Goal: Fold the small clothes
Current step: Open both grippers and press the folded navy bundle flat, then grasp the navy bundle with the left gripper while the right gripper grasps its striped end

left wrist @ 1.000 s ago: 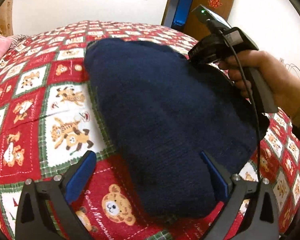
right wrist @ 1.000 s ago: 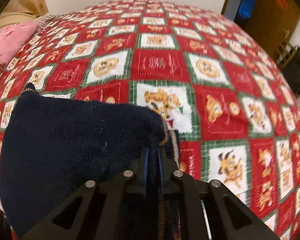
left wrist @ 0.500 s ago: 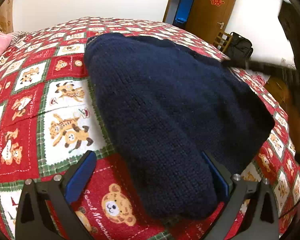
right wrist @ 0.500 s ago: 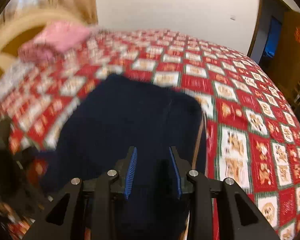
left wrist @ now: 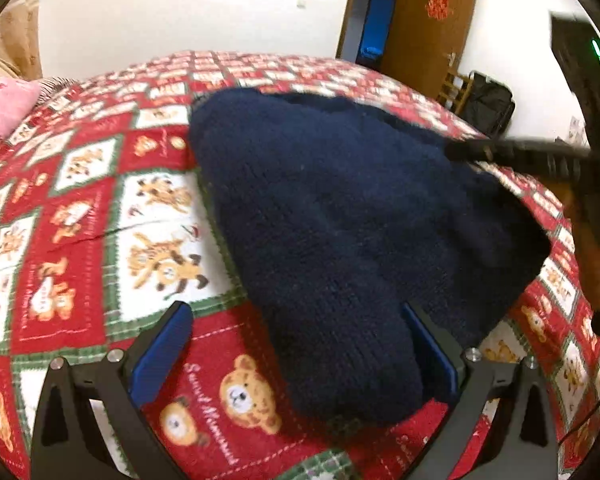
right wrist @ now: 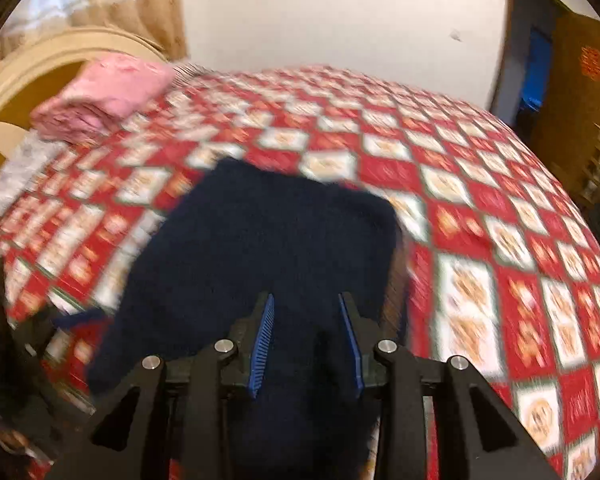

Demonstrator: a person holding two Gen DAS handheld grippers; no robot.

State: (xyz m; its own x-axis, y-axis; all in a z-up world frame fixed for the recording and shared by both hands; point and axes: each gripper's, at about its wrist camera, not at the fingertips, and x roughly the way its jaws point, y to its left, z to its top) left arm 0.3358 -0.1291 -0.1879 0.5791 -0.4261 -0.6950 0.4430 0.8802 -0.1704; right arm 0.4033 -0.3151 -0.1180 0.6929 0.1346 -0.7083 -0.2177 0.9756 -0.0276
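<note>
A dark navy knitted garment (left wrist: 340,232) lies folded on the red bear-patterned bedspread (left wrist: 84,208). My left gripper (left wrist: 296,332) is open, low over the bed, with the garment's near end between its blue pads. My right gripper (right wrist: 306,336) is open and empty, held above the near part of the same garment (right wrist: 268,248). In the left wrist view the right gripper's black body and the hand holding it (left wrist: 592,236) are at the right edge, blurred.
A folded pink cloth (right wrist: 108,92) lies near the cream headboard (right wrist: 28,76) at the bed's far left. A brown door (left wrist: 428,28) and a dark bag (left wrist: 488,104) stand beyond the bed on the right.
My right gripper let go of the garment's edge, opened, and pulled back and up toward the near right. The left gripper stayed open in place.
</note>
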